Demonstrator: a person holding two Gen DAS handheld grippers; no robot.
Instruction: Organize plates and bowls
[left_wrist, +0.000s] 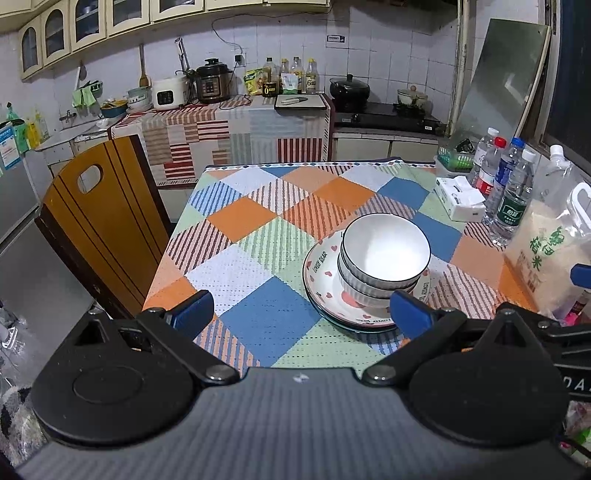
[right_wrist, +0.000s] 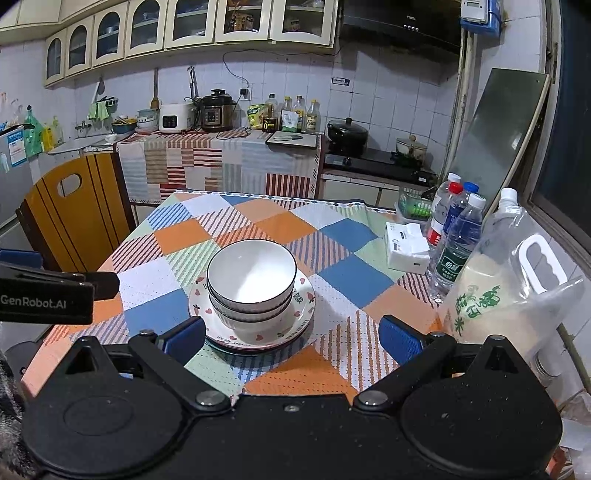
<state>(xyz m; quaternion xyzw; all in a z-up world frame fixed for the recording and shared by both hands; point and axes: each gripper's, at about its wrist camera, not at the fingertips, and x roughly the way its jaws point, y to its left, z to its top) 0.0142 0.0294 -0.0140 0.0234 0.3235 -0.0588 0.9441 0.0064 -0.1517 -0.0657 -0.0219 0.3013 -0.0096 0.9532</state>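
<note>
Stacked white bowls with dark rims (left_wrist: 384, 258) sit on stacked plates with heart print (left_wrist: 325, 280) on the checked tablecloth. The same bowls (right_wrist: 251, 280) and plates (right_wrist: 303, 299) show in the right wrist view. My left gripper (left_wrist: 301, 310) is open and empty, just in front of and left of the stack. My right gripper (right_wrist: 291, 338) is open and empty, in front of the stack; its left finger is near the plate rim. The left gripper's body (right_wrist: 48, 295) shows at the left of the right wrist view.
A wooden chair (left_wrist: 99, 221) stands at the table's left. A tissue pack (left_wrist: 458, 199), water bottles (left_wrist: 509, 192), a green basket (left_wrist: 454, 158) and a rice bag (left_wrist: 546, 258) line the table's right side. The kitchen counter (left_wrist: 229, 122) is beyond.
</note>
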